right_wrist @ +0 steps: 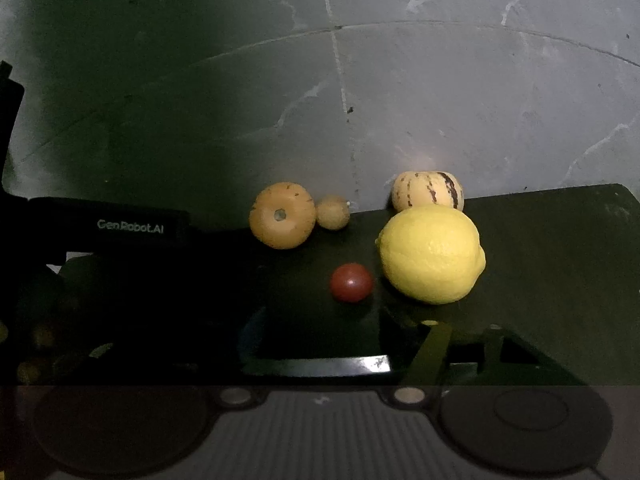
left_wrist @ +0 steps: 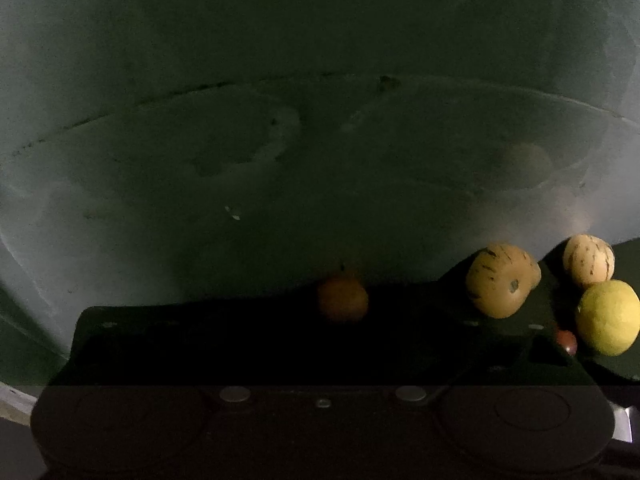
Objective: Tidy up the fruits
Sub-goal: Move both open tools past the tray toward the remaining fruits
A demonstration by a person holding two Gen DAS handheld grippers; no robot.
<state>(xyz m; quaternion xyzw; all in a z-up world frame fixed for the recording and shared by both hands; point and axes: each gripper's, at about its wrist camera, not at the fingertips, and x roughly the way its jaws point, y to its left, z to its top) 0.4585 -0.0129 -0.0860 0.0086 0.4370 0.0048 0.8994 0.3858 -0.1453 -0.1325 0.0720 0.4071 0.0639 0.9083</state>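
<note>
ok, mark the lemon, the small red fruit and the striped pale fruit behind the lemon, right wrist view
lemon point(right_wrist: 432, 254): right wrist view, middle of its yellow skin.
small red fruit point(right_wrist: 351, 282): right wrist view, centre of its front.
striped fruit point(right_wrist: 428, 192): right wrist view, visible upper half.

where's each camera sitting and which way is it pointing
Left wrist: on the left hand-held gripper, looking low across a dark mat at a grey wall, with an orange fruit ahead; only its dark body shows.
Right wrist: on the right hand-held gripper, facing the lemon and red ball; the other gripper's labelled body shows at left.
Shared: lemon, red ball, two striped fruits, mat, wall.
</note>
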